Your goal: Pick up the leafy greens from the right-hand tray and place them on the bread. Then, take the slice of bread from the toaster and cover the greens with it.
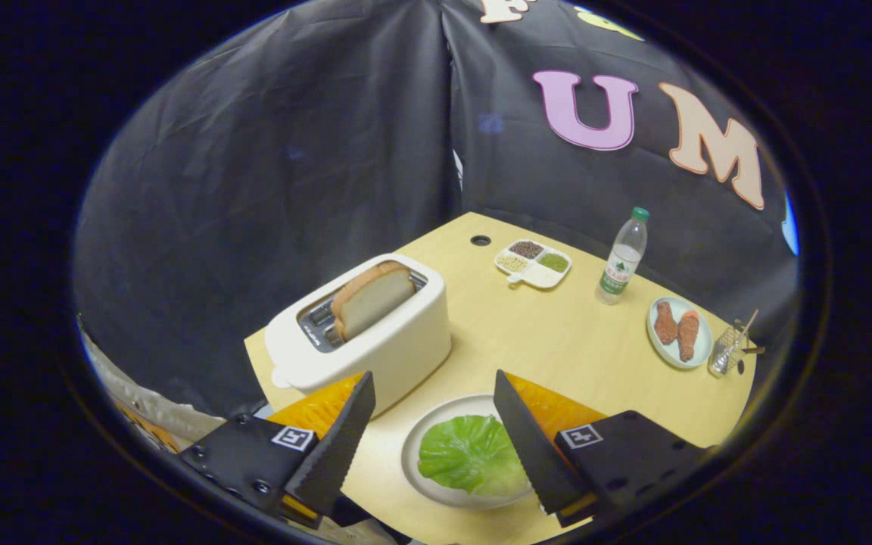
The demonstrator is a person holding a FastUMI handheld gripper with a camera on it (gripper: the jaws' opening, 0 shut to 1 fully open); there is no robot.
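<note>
Between the wide-open, empty fingers (432, 424), a soft green lettuce leaf (470, 454) lies on the round white plate (413, 454). Beyond, the stiff, light bread slice (372, 299) stands in the white toaster (390, 348); grip its raised top edge.

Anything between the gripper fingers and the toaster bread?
Gripper view: the hand-held gripper is open above the greens on a plate. Between it and the bread, just the toaster wall.

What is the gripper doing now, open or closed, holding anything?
Gripper: open, holding nothing, fingers spread above the leafy greens on the plate.
</note>
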